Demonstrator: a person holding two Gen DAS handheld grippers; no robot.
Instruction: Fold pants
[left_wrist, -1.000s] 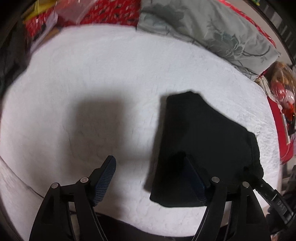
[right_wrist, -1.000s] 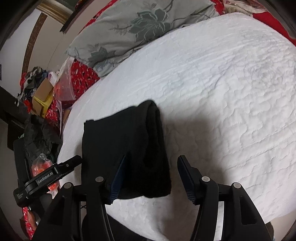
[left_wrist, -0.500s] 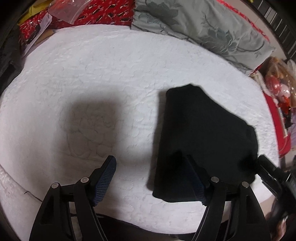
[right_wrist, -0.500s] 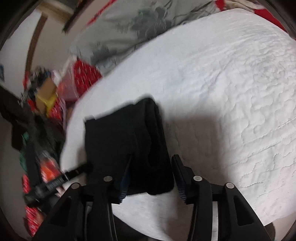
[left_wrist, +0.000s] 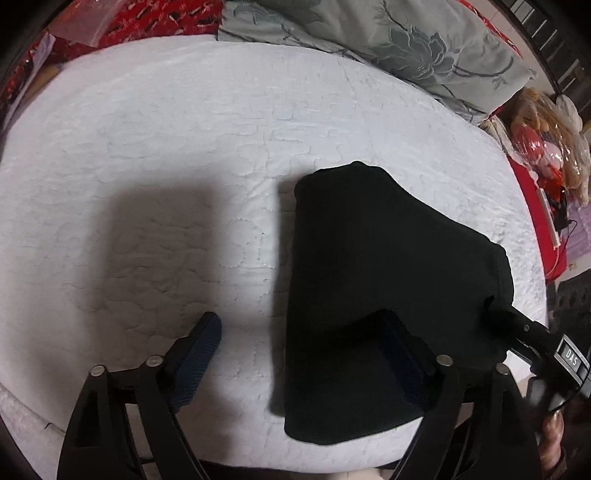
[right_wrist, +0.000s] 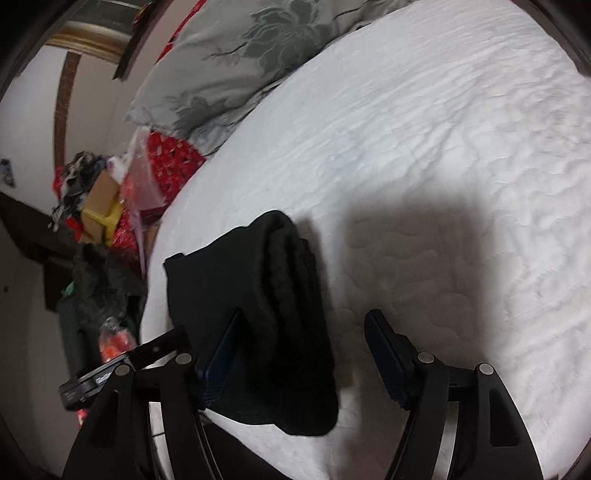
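The black pants (left_wrist: 376, 280) lie folded into a compact bundle on the white quilted bed (left_wrist: 184, 166), near its front edge. My left gripper (left_wrist: 301, 349) is open and empty; its right finger is over the bundle's near left corner. My right gripper (right_wrist: 303, 352) is open and empty; its left finger is over the folded pants (right_wrist: 266, 302), whose thick rolled edge faces right. The other gripper's tip shows at the right in the left wrist view (left_wrist: 532, 336) and at the lower left in the right wrist view (right_wrist: 122, 369).
A grey flowered pillow (left_wrist: 388, 40) lies at the head of the bed, also in the right wrist view (right_wrist: 236, 62). Red patterned bedding (left_wrist: 122, 18) and bags (left_wrist: 546, 140) sit beside the bed. Boxes and clothes (right_wrist: 92, 206) pile up off the bed's left side.
Both grippers have shifted slightly over the folded pants. The right gripper's fingers narrowed half a second ago and are wide again now. The pants have not moved.
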